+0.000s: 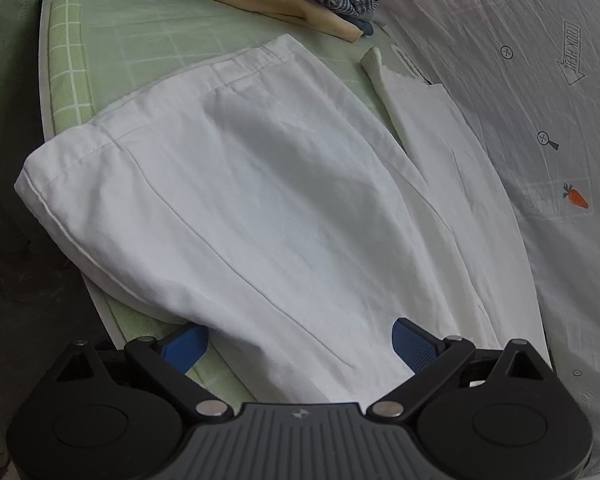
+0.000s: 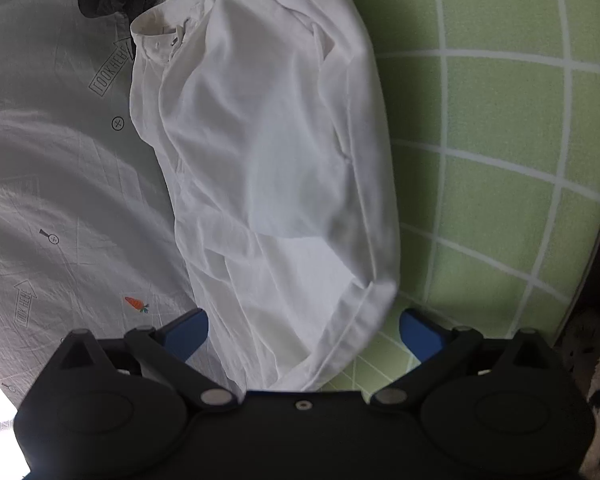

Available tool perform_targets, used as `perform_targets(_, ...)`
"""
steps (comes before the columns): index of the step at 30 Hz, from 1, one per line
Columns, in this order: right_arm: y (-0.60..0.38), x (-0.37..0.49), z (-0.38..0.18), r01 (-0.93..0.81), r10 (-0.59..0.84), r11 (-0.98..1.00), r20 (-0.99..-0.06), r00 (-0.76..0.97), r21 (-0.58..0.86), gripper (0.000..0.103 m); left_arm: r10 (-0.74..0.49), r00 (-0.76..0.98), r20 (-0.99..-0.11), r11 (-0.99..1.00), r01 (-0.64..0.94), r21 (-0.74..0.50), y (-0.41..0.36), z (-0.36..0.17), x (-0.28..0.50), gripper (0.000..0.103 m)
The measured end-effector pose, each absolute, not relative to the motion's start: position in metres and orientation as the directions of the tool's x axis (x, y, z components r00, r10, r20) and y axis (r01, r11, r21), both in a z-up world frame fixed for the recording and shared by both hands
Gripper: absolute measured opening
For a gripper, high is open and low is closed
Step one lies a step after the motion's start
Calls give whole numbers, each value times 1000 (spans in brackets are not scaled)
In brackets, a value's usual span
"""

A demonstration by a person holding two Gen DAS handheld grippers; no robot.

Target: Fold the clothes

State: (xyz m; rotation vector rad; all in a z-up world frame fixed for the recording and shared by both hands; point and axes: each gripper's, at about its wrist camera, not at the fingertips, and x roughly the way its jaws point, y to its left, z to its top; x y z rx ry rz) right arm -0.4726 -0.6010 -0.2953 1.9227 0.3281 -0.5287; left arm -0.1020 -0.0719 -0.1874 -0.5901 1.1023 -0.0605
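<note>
One white shirt [image 1: 260, 184] lies on the bed [image 2: 500, 120]; both hand-held grippers, left [image 1: 296, 344] and right [image 2: 302, 332], gape wide, holding nothing.

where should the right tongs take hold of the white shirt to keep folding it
Probably the stitched hem corner of the white shirt lying just ahead of the right tongs, toward their right finger. Come in low from the near side: that doubled edge curls off the green checked sheet, and the open jaws already straddle it.

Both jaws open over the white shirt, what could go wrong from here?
1. The white cotton shirt overhangs the green checked mattress edge; a pull may drag it off.
2. The loose sleeve may bunch into the fold.
3. The right gripper straddles a thick hem and may catch only one layer.
</note>
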Motion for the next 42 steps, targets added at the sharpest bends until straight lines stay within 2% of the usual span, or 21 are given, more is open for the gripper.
perform_targets(3, -601, -486, -291, 458, -70, -396, -524, 849, 796, 103, -283, 476, -833, 888, -198, -415, -68, -186, -91, 98)
perform_targets(10, -601, -500, -285, 465, -181, -364, -551, 815, 807, 103, -324, 491, -809, 856, -211, -472, -46, -190, -80, 97)
perform_targets(12, -601, -496, -281, 485, -195, -328, -561, 805, 811, 103, -321, 498, -806, 861, -201, -467, -41, -190, -79, 92)
perform_targets(14, -599, -488, -279, 501, -219, -293, -567, 794, 815, 103, -316, 505, -803, 860, -205, -467, -35, -191, -78, 80)
perform_targets(15, -598, -485, -277, 507, -234, -275, -569, 789, 817, 103, -316, 508, -801, 855, -212, -473, -31, -191, -77, 78)
perform_targets(17, -596, -479, -275, 524, -269, -244, -576, 772, 816, 103, -314, 515, -798, 843, -235, -483, -22, -192, -77, 63)
perform_targets(18, -595, -476, -273, 533, -289, -230, -580, 761, 814, 103, -311, 518, -797, 836, -251, -489, -18, -193, -77, 59)
perform_targets(22, -596, -463, -262, 616, -361, -175, -632, 686, 768, 103, -284, 504, -816, 837, -284, -467, -2, -196, -75, 22)
perform_targets(24, -599, -456, -257, 667, -375, -140, -662, 649, 732, 102, -298, 504, -811, 820, -301, -488, 8, -199, -74, 18)
perform_targets(25, -600, -453, -255, 688, -378, -137, -679, 629, 713, 99, -294, 504, -812, 814, -313, -489, 11, -199, -73, 14)
perform_targets(27, -603, -448, -252, 729, -378, -143, -718, 585, 670, 82, -288, 508, -812, 807, -328, -491, 15, -197, -70, 5)
perform_targets(28, -604, -447, -251, 747, -369, -148, -737, 566, 649, 64, -287, 512, -810, 804, -331, -494, 17, -195, -69, 5)
perform_targets(29, -604, -448, -250, 751, -369, -147, -740, 562, 644, 52, -287, 526, -801, 805, -321, -499, 18, -189, -68, 4)
perform_targets(30, -604, -448, -250, 755, -368, -146, -743, 559, 640, 49, -287, 541, -791, 806, -310, -504, 19, -184, -68, 4)
perform_targets(31, -602, -451, -247, 745, -379, -146, -733, 565, 651, 37, -287, 555, -781, 807, -299, -509, 20, -178, -67, 3)
perform_targets(32, -600, -454, -245, 735, -391, -147, -722, 571, 662, 19, -289, 570, -769, 812, -279, -512, 20, -170, -67, 3)
perform_targets(35, -594, -468, -233, 698, -428, -183, -695, 577, 692, 11, -303, 602, -739, 812, -243, -531, 19, -146, -62, 3)
perform_targets(38, -587, -481, -210, 656, -489, -180, -645, 587, 733, 9, -311, 640, -703, 808, -210, -550, 18, -119, -59, 3)
perform_targets(42, -585, -494, -161, 552, -567, -126, -516, 641, 824, 8, -367, 733, -573, 824, -31, -566, -3, -51, -55, 3)
